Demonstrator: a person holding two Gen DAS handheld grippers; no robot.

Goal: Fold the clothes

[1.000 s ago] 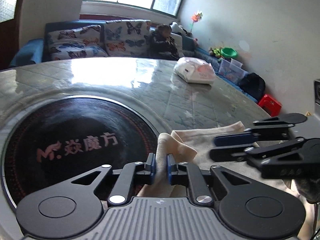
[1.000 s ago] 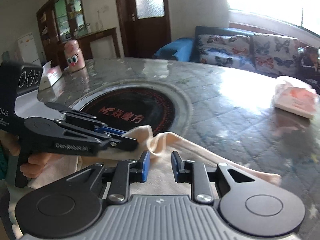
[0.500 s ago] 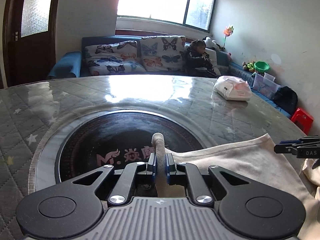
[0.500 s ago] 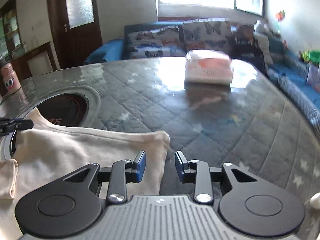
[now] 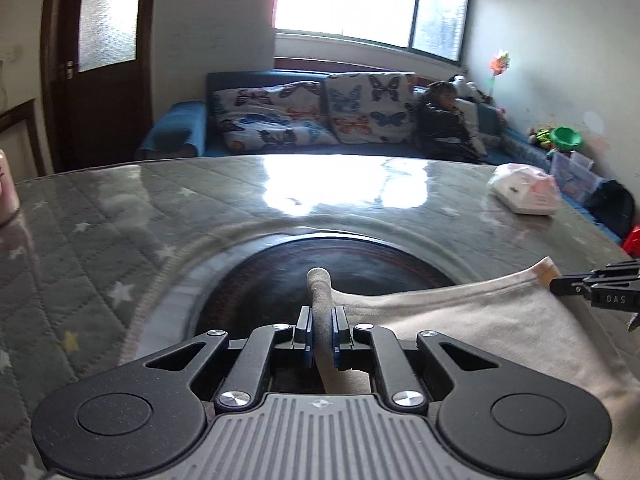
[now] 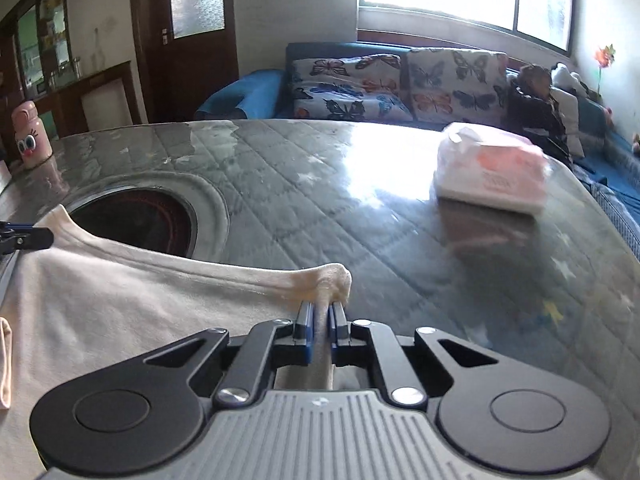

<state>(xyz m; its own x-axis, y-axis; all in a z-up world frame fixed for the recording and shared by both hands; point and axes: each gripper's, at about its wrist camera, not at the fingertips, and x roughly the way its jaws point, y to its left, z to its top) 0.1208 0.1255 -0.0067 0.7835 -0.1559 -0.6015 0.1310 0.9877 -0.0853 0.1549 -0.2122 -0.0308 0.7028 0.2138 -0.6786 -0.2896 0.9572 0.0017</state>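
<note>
Tabletop (image 5: pixel 100 240) garment (image 5: pixel 460 320) pinched between each gripper (image 5: pixel 320 330)

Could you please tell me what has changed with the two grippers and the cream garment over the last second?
The right gripper closed on a corner of the cream garment, and both grippers moved apart, stretching its edge taut. The left gripper kept its hold on the other corner; the white tissue pack stayed put.
</note>
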